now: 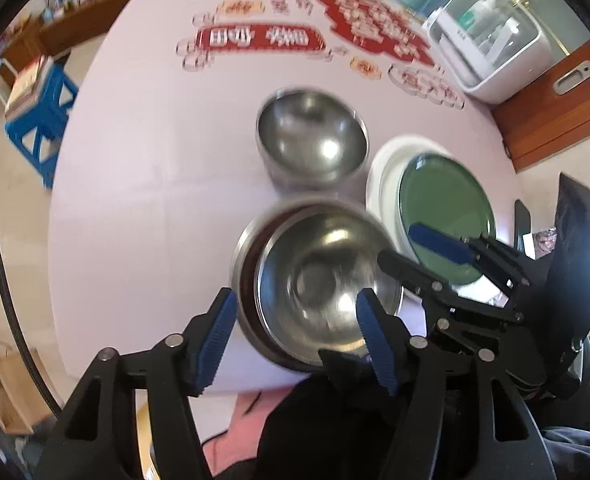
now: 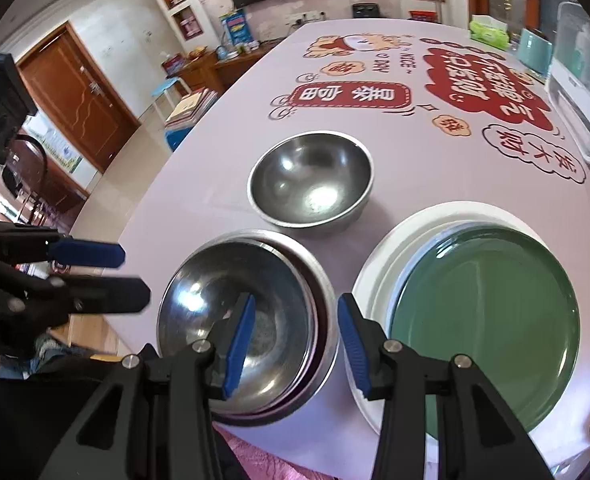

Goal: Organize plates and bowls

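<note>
Sitting out: three steel bowls (image 2: 311, 180), two nested; two plates (image 2: 487, 320) stacked.

Our two grippers look alike: the left gripper (image 1: 295, 344) and right gripper (image 2: 293, 344) are built of black angular linkages joined by round silver pins, and our fingertips (image 1: 215, 344) carry ribbed blue pads. We wear dark clothing (image 1: 315, 432).

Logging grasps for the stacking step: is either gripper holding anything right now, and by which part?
Left gripper: nothing, jaws apart. Right gripper: its jaws straddle the right rim of the stacked bowls; whether they pinch it cannot be told.
</note>
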`<act>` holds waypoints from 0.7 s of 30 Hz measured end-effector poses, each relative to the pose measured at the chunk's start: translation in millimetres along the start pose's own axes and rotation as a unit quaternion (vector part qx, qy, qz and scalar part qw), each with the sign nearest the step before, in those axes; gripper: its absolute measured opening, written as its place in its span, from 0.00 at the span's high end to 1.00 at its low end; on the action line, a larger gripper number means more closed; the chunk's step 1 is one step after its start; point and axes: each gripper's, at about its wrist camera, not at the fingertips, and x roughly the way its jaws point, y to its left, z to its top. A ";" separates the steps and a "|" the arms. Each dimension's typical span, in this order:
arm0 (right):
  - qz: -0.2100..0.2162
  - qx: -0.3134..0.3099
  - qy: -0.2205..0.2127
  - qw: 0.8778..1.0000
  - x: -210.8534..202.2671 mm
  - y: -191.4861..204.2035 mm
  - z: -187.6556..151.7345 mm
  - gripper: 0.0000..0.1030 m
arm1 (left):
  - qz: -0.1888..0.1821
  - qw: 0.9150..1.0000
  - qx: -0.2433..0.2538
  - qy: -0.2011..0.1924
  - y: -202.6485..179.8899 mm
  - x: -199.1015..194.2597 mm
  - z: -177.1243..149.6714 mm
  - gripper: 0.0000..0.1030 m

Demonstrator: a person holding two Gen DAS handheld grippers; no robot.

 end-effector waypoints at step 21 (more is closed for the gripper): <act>-0.030 0.100 -0.065 0.992 11.7 -29.9 34.8 0.57 | -0.024 0.992 0.033 -0.117 31.0 23.6 68.1 0.35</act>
